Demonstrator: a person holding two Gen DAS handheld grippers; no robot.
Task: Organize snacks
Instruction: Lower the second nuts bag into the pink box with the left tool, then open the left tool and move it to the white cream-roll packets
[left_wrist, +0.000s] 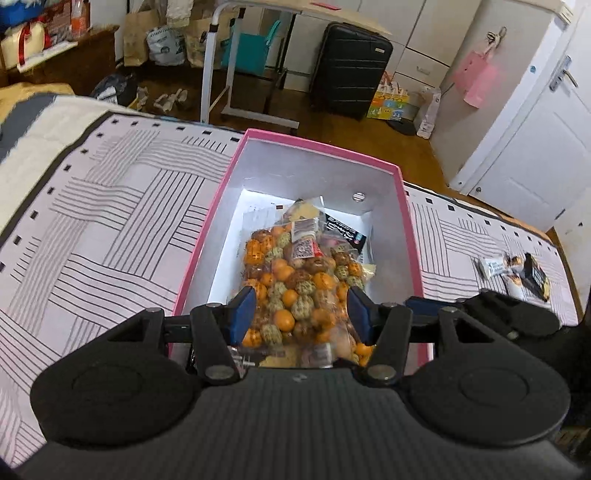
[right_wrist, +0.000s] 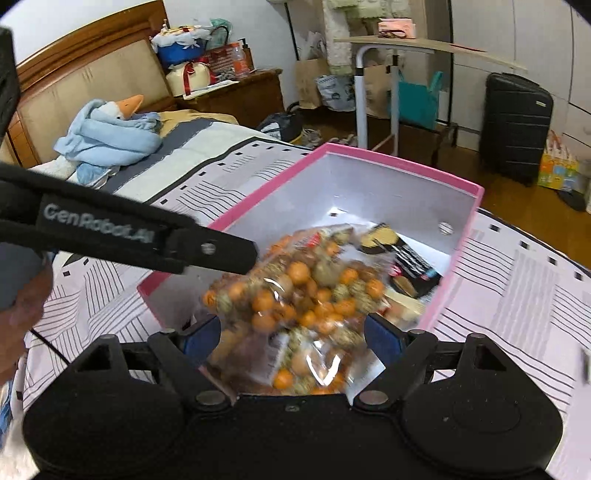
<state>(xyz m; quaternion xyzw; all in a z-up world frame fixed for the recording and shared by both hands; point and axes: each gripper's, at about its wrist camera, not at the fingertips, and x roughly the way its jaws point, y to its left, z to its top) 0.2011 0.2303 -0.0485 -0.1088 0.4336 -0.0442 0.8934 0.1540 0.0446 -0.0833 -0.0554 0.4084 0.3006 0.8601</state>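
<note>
A pink box (left_wrist: 410, 236) is sitting on the striped bed cover (left_wrist: 110, 221), already holding dark packets (right_wrist: 413, 262). Small wrapped snacks (left_wrist: 517, 269) are lying well apart on the cover. Both grippers are tilting down over the box: the left gripper (left_wrist: 301, 314) is pinching the bag of round snacks (left_wrist: 295, 288); the right gripper (right_wrist: 291, 338), fingers spread, is flanking it.

The clear bag of round snacks (right_wrist: 295, 306) is motion-blurred, its printed label unreadable.
</note>
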